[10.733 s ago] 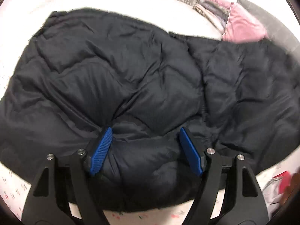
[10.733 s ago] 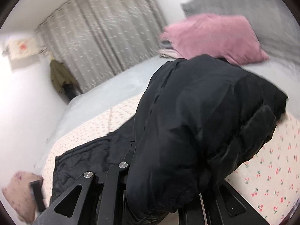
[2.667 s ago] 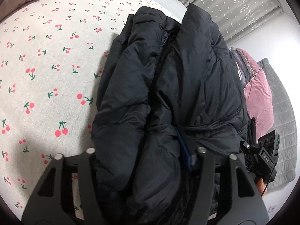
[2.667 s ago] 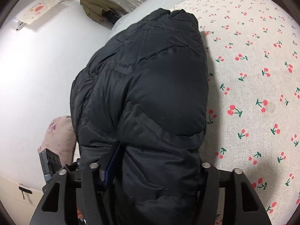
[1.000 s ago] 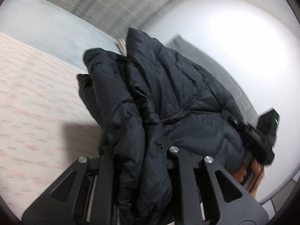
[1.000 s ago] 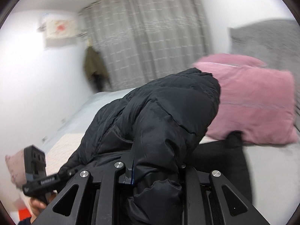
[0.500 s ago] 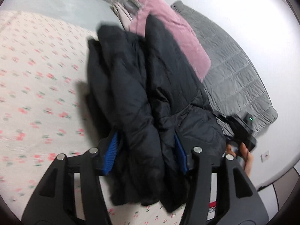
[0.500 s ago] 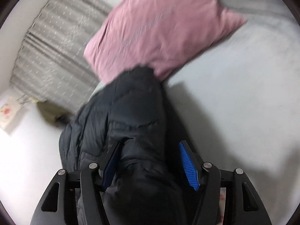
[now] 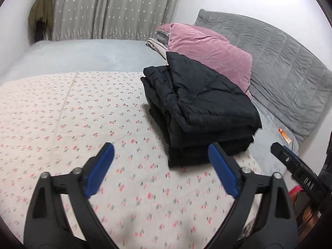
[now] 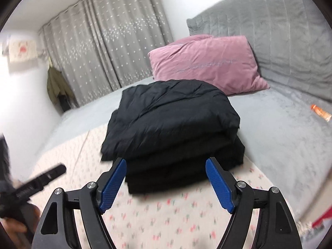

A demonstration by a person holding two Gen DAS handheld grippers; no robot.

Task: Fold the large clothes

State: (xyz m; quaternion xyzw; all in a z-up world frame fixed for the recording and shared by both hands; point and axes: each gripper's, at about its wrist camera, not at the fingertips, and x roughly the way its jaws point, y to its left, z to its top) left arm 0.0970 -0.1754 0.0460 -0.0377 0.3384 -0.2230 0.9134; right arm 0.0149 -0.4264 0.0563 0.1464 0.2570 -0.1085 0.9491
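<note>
Both claws just opened, empty; folded black jacket (image 9: pixel 199 108) lies apart; right view shows wall picture (image 10: pixel 20 48)

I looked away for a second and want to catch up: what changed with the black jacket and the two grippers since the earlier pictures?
The black jacket, carried folded a second ago, now lies as a stack on the bed in front of the pink pillow. Both let go: the left gripper and right gripper have just been opening their jaws and stand clear, nothing between them. The pillow stays put.
</note>
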